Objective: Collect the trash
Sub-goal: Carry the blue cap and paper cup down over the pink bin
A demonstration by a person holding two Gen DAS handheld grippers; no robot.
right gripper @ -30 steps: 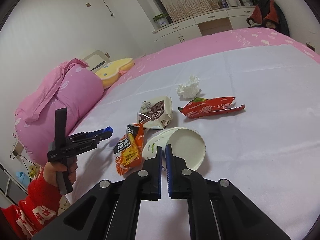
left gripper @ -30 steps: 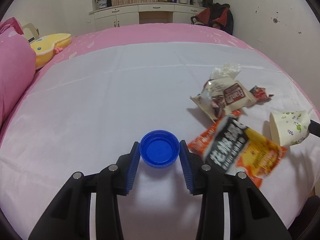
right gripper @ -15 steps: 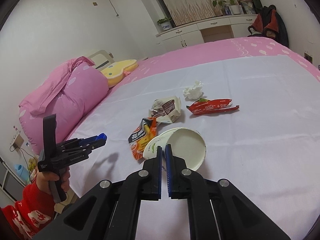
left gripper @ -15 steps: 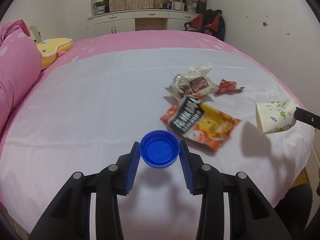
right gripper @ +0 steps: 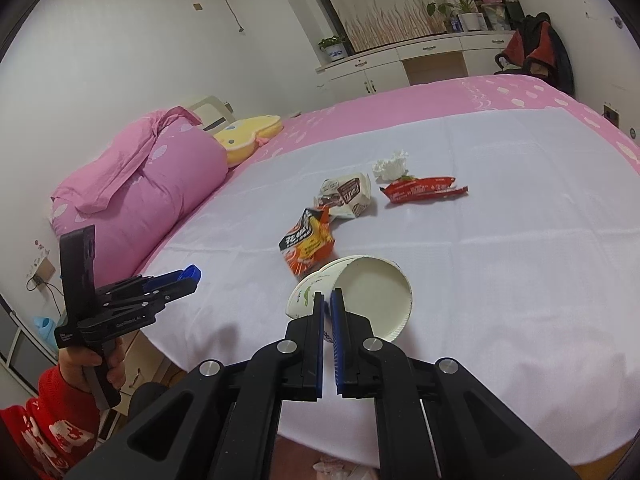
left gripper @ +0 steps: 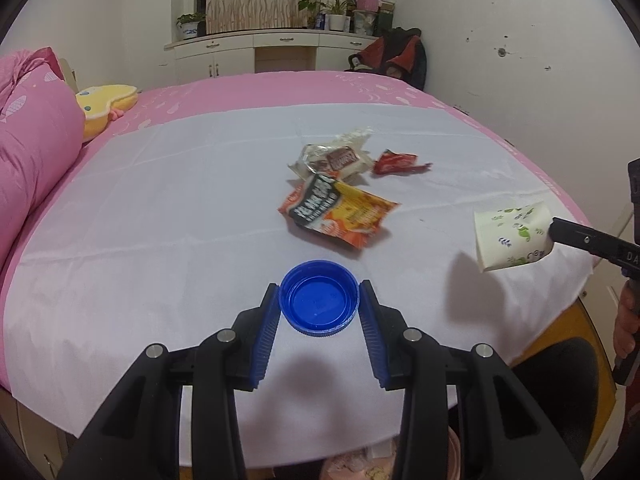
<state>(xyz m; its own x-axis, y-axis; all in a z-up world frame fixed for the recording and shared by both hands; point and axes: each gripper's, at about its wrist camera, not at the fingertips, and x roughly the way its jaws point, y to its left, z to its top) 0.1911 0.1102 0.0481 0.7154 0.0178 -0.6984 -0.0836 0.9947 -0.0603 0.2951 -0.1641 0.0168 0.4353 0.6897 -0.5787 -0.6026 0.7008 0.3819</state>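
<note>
My left gripper (left gripper: 319, 300) is shut on a blue bottle cap (left gripper: 319, 298) and holds it above the bed's near edge; it also shows in the right wrist view (right gripper: 188, 276). My right gripper (right gripper: 327, 300) is shut on the rim of a white paper cup (right gripper: 360, 294) with green prints, held in the air; the cup also shows in the left wrist view (left gripper: 514, 240). On the white sheet (left gripper: 180, 200) lie an orange snack bag (left gripper: 340, 212), a white-brown wrapper (left gripper: 332, 158), a red wrapper (left gripper: 396, 162) and a crumpled tissue (right gripper: 392, 166).
A pink quilt (right gripper: 140, 184) and a yellow plush pillow (right gripper: 248, 136) lie at the bed's left. White cabinets (left gripper: 260, 52) with plants stand at the back wall. A chair with a dark jacket (left gripper: 396, 56) is at the far right. The white wall is close on the right.
Both grippers have pulled back and up from the bed with the cap and the cup; the wrappers now look farther away. The grips have not changed.
</note>
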